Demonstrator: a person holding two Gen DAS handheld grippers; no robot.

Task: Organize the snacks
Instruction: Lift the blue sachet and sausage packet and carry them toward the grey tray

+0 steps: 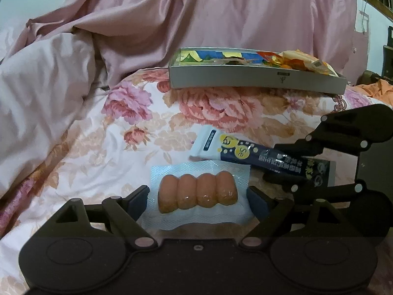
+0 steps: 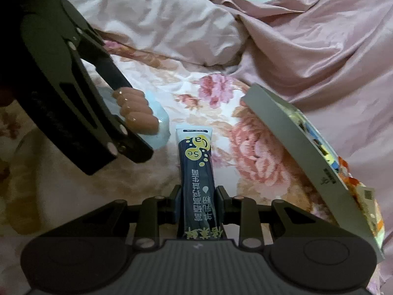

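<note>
Left gripper [image 1: 198, 194] spread wide either side of the sausage pack [image 1: 198, 191], pads not pressing it, right gripper [image 2: 198, 202] clamped on a dark sachet [image 2: 197, 172] just beside that pack, grey snack tray [image 1: 258, 80] beyond the pack on the floral bedspread [image 1: 118, 132].
</note>
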